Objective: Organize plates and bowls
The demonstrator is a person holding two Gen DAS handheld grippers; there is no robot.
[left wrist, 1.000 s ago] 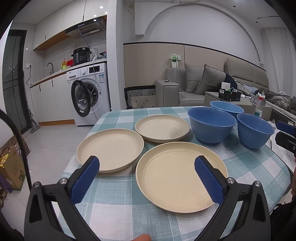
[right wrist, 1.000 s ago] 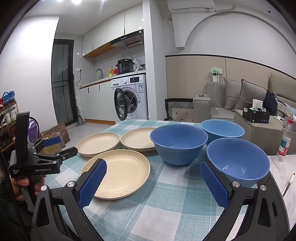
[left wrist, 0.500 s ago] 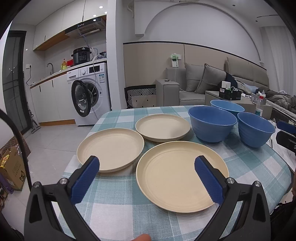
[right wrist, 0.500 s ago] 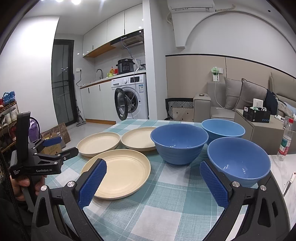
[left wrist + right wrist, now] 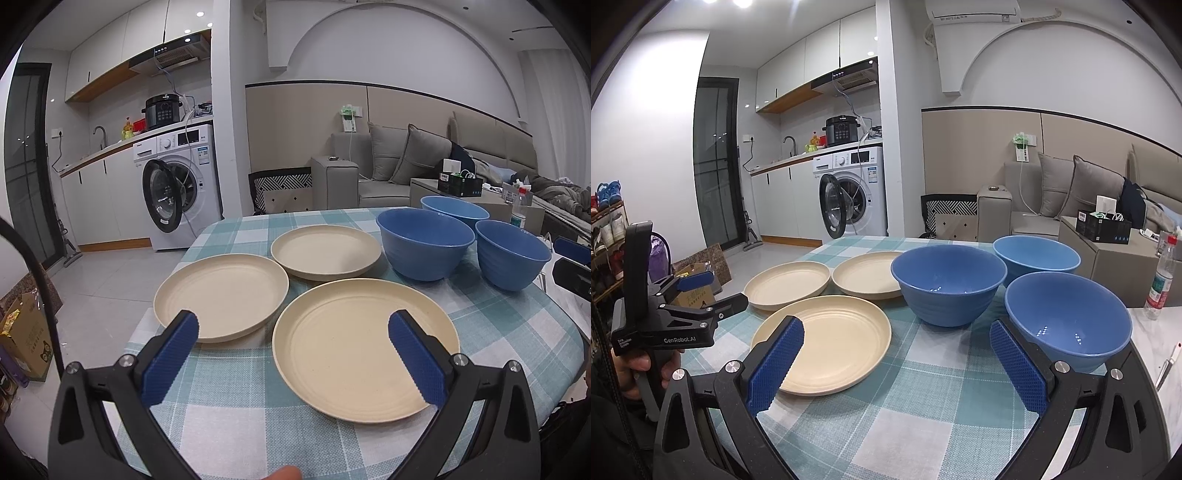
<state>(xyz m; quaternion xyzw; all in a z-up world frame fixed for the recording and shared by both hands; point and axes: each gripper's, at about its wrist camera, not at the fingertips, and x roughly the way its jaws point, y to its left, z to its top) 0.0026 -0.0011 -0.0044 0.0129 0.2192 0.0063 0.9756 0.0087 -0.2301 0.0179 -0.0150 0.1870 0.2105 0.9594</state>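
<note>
Three cream plates lie on the checked tablecloth: a near plate [image 5: 354, 347] [image 5: 831, 341], a left plate [image 5: 221, 293] [image 5: 786, 284] and a far plate [image 5: 325, 251] [image 5: 866, 273]. Three blue bowls stand to their right: a middle bowl [image 5: 424, 242] [image 5: 947, 282], a far bowl [image 5: 456, 212] [image 5: 1036, 256] and a near bowl [image 5: 511, 258] [image 5: 1067, 317]. My left gripper [image 5: 293, 349] is open, held just short of the near plate's front rim. My right gripper [image 5: 895, 360] is open beside the near bowl, holding nothing.
The table [image 5: 236, 413] drops off to tiled floor on the left, where cardboard boxes [image 5: 22, 325] sit. A washing machine [image 5: 177, 192] with its door open stands behind. A sofa [image 5: 406, 170] and side table with a bottle [image 5: 1160, 284] are at the right.
Both views have shifted only slightly; the left gripper's view sits a little lower and closer to the near plate. Nothing was taken hold of.
</note>
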